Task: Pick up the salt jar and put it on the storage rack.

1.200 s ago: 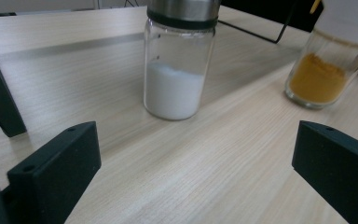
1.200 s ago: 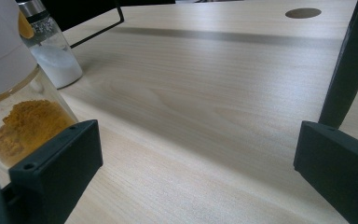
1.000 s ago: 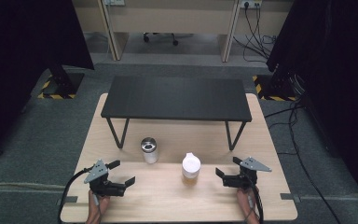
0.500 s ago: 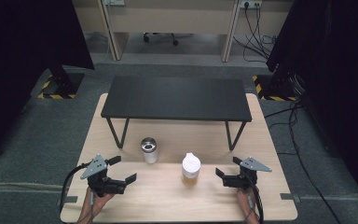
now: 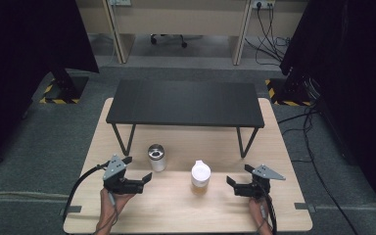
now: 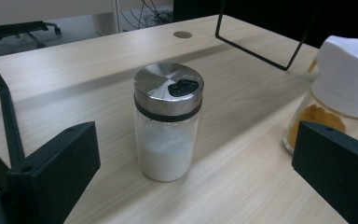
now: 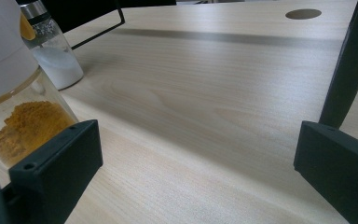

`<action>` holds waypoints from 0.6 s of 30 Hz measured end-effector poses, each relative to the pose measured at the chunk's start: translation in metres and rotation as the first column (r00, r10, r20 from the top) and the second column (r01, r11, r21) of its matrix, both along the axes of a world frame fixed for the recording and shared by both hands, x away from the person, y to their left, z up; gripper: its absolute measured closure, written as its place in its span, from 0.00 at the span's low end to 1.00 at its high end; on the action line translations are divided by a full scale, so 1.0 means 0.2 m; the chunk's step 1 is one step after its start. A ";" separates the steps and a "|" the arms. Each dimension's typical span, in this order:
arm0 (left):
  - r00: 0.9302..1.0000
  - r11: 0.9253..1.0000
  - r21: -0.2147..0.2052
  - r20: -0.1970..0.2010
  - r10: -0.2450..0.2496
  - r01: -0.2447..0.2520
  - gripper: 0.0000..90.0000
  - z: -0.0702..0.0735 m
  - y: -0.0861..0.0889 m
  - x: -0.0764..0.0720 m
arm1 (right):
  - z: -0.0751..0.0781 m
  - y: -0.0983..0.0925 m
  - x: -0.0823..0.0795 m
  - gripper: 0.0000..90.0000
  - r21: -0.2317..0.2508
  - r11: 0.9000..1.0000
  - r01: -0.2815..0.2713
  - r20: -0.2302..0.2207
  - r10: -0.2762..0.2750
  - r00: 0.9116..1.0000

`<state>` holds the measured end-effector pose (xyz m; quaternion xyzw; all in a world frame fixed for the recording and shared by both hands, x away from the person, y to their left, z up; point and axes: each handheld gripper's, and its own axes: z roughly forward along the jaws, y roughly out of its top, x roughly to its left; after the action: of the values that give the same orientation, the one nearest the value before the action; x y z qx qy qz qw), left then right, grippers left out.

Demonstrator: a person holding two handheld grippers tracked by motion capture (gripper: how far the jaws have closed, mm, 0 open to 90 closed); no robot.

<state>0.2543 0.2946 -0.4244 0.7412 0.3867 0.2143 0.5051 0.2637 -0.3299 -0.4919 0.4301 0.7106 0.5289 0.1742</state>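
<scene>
A glass salt shaker [image 5: 155, 157] with a steel lid and white grains stands on the wooden table [image 5: 186, 215]. In the left gripper view the shaker [image 6: 168, 123] is straight ahead, just beyond the jaws. My left gripper [image 5: 144, 182] is open and points right, a little in front of the shaker. A jar of orange spice [image 5: 200, 178] with a white cap stands right of the shaker. My right gripper [image 5: 232, 187] is open and points left at this jar, which sits by its left jaw as jar [image 7: 14, 107]. Both grippers, left [image 6: 193, 168] and right [image 7: 196, 158], hold nothing.
A low black shelf on thin metal legs [image 5: 186, 103] spans the back half of the table; one leg [image 7: 349, 60] rises close to my right gripper's right jaw. Cables trail from both grippers off the front edge. Grey floor surrounds the table.
My left gripper has shifted a little right and away from the front edge, closer to the salt shaker. The right gripper and both jars have stayed put.
</scene>
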 end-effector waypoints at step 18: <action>0.997 0.997 0.011 -0.008 0.077 -0.077 0.01 -0.02 -0.16 0.12 | 0.00 0.00 0.00 0.01 -0.005 1.000 -0.002 0.000 0.002 1.000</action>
<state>0.2791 0.2623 -0.4292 0.7294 0.4161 0.2325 0.4907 0.2644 -0.3293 -0.4915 0.4289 0.7125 0.5273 0.1744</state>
